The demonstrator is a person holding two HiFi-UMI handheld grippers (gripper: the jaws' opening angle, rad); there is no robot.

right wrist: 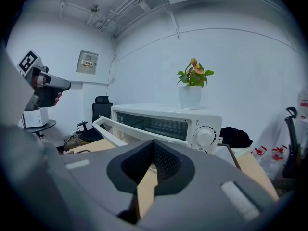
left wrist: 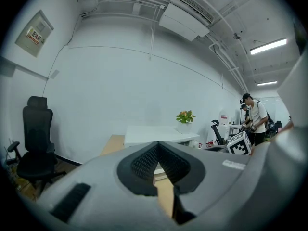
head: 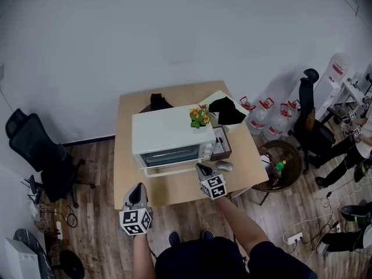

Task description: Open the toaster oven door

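toaster oven (head: pixel 168 133) lies 9-to-3 on the desk (head: pixel 174 192), door facing 6 o'clock — left gripper (head: pixel 138 188) and right gripper (head: pixel 201 168) jaws closed, empty — wood floor (head: pixel 93 225), white wall (head: pixel 174 34).

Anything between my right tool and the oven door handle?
Nothing visible does. The right tool sits just off the right end of the door handle, with only bare table between them. The mouse lies off to the tool's right, clear of the path.

Toaster oven (head: pixel 171 135) on table (head: pixel 174 192), centre; potted plant (head: pixel 199 115) on its top, right end; office chair (head: pixel 35 150) left of table.
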